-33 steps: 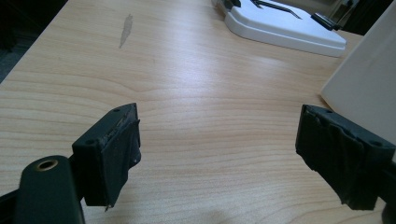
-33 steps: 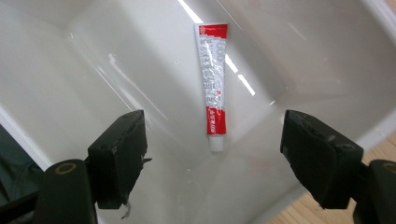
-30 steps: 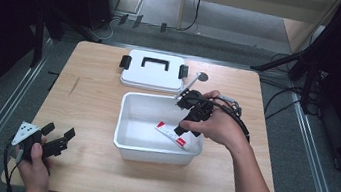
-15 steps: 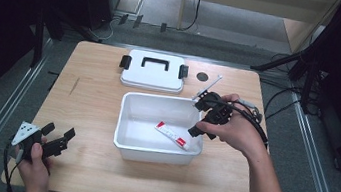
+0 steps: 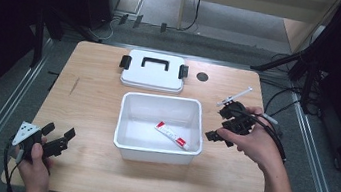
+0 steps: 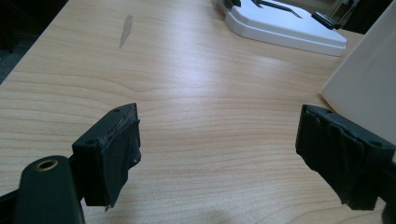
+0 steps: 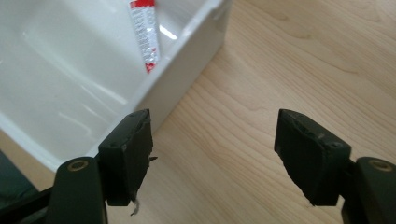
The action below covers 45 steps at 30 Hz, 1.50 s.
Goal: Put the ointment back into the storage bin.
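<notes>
White plastic tub point(image 5: 127, 120) mid-bench, red-and-white tube point(image 5: 172, 135) lying flat inside, toward tub's right wall. Right gripper point(image 5: 222, 123) just off tub's right side, above bare wood, jaws wide, empty. Left gripper point(image 5: 58, 139) near bench's front-left corner, jaws wide, empty. White lid with black handle point(image 5: 154, 71) at back edge, behind tub. Syringe point(image 5: 234, 96) beside right gripper.

Rows of fine print run along the red-and-white tube point(image 7: 146, 32) lying in the white bin point(image 7: 60, 93), too small to read; no other lettering is legible
</notes>
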Each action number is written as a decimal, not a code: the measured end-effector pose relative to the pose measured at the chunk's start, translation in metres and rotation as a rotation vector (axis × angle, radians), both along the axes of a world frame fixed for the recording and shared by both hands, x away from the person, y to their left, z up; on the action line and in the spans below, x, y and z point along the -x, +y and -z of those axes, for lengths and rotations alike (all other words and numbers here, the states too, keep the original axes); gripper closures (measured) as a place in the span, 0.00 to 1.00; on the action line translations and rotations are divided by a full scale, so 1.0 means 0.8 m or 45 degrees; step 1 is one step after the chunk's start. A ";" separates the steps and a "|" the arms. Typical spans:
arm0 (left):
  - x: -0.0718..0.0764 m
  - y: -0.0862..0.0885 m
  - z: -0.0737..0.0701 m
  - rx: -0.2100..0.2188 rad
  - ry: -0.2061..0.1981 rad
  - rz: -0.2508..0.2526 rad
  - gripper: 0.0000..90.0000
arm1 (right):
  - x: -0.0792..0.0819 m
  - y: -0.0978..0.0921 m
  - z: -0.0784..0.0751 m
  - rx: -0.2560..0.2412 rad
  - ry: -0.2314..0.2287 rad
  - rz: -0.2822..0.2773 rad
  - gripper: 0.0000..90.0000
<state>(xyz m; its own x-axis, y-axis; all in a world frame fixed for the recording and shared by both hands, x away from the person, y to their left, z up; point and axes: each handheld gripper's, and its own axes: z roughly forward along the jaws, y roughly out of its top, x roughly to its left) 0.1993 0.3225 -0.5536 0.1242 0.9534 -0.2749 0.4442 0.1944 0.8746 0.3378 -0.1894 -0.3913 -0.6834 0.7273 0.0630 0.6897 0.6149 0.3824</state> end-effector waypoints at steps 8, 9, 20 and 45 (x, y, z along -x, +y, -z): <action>0.000 0.001 0.000 0.003 -0.003 0.004 0.16 | 0.022 -0.059 0.033 -0.300 -0.183 0.189 0.40; 0.000 0.001 0.000 0.003 -0.003 0.004 0.16 | 0.022 -0.059 0.033 -0.300 -0.183 0.189 0.40; 0.001 -0.001 0.000 -0.004 -0.002 0.007 0.16 | 0.073 -0.124 0.125 -0.449 -0.467 0.325 0.62; 0.002 0.000 0.000 0.009 -0.007 0.007 0.16 | 0.131 -0.198 0.191 -0.564 -0.758 0.546 0.14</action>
